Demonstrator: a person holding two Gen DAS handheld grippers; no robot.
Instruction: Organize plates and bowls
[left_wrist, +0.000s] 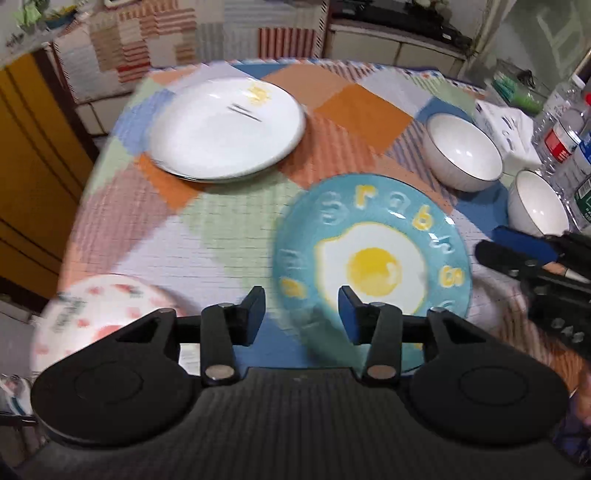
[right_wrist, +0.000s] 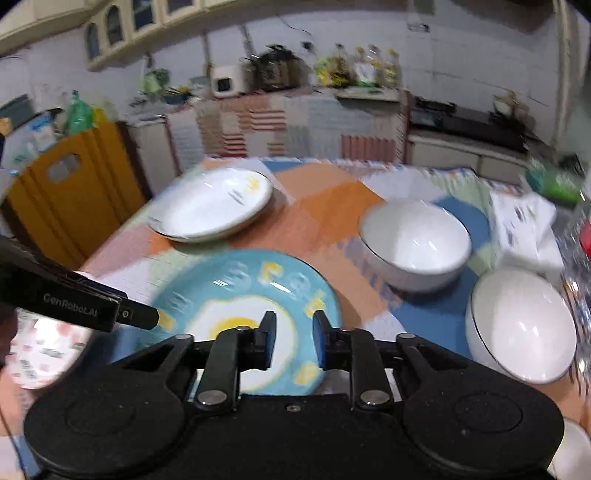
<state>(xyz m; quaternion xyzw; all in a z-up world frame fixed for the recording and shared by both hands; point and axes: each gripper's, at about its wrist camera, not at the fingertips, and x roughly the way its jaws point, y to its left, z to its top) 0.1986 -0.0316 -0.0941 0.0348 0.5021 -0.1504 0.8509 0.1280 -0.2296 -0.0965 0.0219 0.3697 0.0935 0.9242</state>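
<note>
Patchwork cotton in orange, blue, green and pink, spread as a cloth over the round kitchen table (left_wrist: 229, 236), there to take the crockery. On it, largest first: round turquoise glazed plate with a fried-egg picture and raised letters (left_wrist: 373, 258), flat near the table's front edge and beneath both tools, gripped by neither. Stack of white shallow porcelain plates with a small yellow mark (left_wrist: 225, 129), already one on another toward the far left, seemingly the pile for plates. Two white round bowls with thin dark rims (left_wrist: 463, 151), side by side and unstacked on the right, near clear plastic bottles (left_wrist: 561, 129) at the edge. Pink-spotted white dish (left_wrist: 92, 314) at front left, blurred, kind uncertain. Left gripper (left_wrist: 303, 314) black, blue-padded, jaws apart and empty above the turquoise plate's near rim. Right gripper (right_wrist: 291, 338) likewise empty, jaws closer together but parted, no pad touching the glaze. Judged from this: turquoise plate unsorted, bowls not yet nested.
</note>
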